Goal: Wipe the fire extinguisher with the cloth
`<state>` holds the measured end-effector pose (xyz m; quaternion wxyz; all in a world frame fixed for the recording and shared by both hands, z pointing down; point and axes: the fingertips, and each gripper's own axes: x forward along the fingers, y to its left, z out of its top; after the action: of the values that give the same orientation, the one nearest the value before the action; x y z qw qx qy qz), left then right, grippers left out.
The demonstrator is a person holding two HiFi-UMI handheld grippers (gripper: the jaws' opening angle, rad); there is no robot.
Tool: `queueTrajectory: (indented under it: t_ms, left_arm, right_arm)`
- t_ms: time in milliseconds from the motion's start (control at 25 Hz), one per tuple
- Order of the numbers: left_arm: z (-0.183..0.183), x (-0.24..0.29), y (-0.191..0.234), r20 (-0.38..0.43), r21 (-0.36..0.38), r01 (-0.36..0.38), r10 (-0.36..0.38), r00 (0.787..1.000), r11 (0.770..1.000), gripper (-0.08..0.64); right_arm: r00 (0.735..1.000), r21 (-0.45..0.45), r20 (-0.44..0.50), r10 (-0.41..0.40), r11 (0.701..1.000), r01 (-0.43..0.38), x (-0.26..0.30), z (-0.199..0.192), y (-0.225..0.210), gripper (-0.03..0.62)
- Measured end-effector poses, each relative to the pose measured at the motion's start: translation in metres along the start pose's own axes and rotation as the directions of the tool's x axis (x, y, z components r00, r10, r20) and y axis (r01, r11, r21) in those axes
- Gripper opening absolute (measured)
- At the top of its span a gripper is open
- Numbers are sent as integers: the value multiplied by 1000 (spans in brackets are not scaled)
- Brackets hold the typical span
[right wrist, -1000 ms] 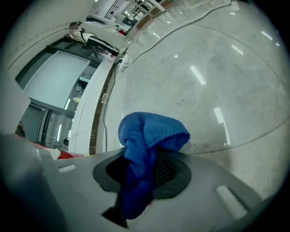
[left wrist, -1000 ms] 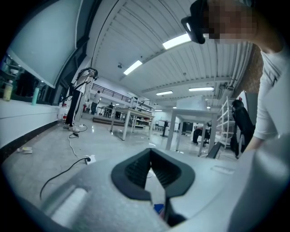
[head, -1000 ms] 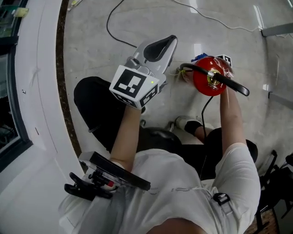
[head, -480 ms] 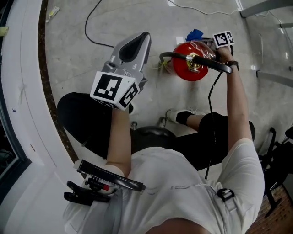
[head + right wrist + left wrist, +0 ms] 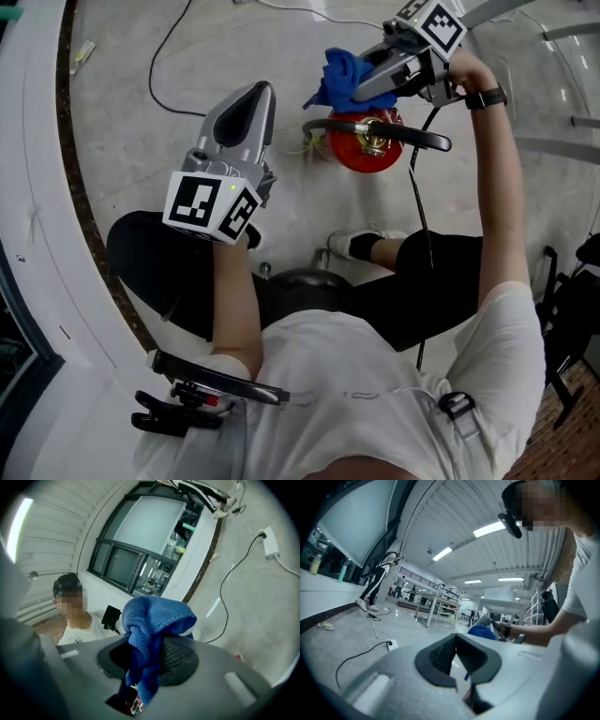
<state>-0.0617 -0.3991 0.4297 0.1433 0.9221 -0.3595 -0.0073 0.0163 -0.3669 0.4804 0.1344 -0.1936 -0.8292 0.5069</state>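
Workshop floor, seen from above: a seated person works w/ a tool in each hand over a red fire extinguisher (image 5: pixel 364 155) that stands upright on the grey floor (image 5: pixel 234 37), just beyond the person's white shoe (image 5: pixel 349 246).

Round about: a black cable (image 5: pixel 161 70) loops over the floor to the left, and a white curved ledge (image 5: pixel 37 206) runs along that side. A thin black lead (image 5: pixel 415 211) hangs from the right tool (image 5: pixel 361 89) past the extinguisher's right flank. A black chair frame (image 5: pixel 572 300) sits at far right. In the left gripper view a white power strip (image 5: pixel 392 644) lies on the floor, w/ tables (image 5: pixel 436 605) and a standing person (image 5: pixel 377 585) in the bg.

The extinguisher is seen from the top: round red body, brass valve, and a black lever handle (image 5: pixel 417 140) across it. That handle & its hose cover part of the top.

The right tool (image 5: pixel 150 656) is clamped on a blue cloth (image 5: pixel 157 616). The cloth (image 5: pixel 339 75) bunches out past the jaw tips, at the far-left edge of the extinguisher top. Can't tell if it touches.

The left tool (image 5: pixel 255 98) is held off to the left, apart from the extinguisher. Its jaws meet at the tips (image 5: pixel 456 639), nothing btwn them.
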Motion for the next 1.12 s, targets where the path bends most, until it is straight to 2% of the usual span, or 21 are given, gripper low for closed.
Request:
queueTrajectory:
  t_ms: [120,320,440,520,600,640,800,880,960,1000,1040,1120]
  left_arm:
    - [-1,0,10,0,-11,-13,13,1000,1000,-2]
    - [-9,2,14,-17,-14,-32,32,999,999,-2]
    - [-17,3,27,-35,-24,-56,55,998,998,-2]
    - [-25,3,32,-55,-30,-63,62,997,998,-2]
    - [-34,6,35,-75,-36,-64,61,995,997,-2]
    - [-38,6,36,-84,-39,-66,63,995,997,-2]
    - [-53,0,46,-120,-49,-102,95,988,994,-2]
    - [-59,-1,49,-133,-54,-116,108,985,992,-2]
    - [-62,-3,51,-142,-57,-125,116,983,990,-2]
    - [-62,-3,51,-145,-57,-126,117,983,990,-2]
    - [-61,-4,50,-142,-56,-124,115,983,991,-2]
    - [-53,-3,45,-123,-56,-105,98,988,993,-2]
  right_arm:
    - [996,31,-87,-16,999,18,-3,-5,-19,120]
    - [989,110,-123,-88,989,101,-23,-23,-87,120]
    - [978,249,-158,-134,953,171,-20,-68,-164,120]
    - [962,296,-153,-225,918,262,-21,-101,-225,120]
    - [913,266,-189,-361,877,401,-28,-131,-283,120]
    - [895,236,-208,-395,868,438,-26,-142,-307,120]
    - [843,156,-259,-471,841,517,-9,-173,-381,120]
    - [821,122,-279,-498,830,544,-9,-183,-398,120]
    - [810,92,-293,-509,828,553,-13,-182,-396,123]
    - [811,82,-293,-506,832,549,-15,-177,-390,124]
    - [828,80,-278,-487,847,525,-14,-167,-377,124]
    - [899,92,-186,-396,904,417,-10,-127,-325,124]
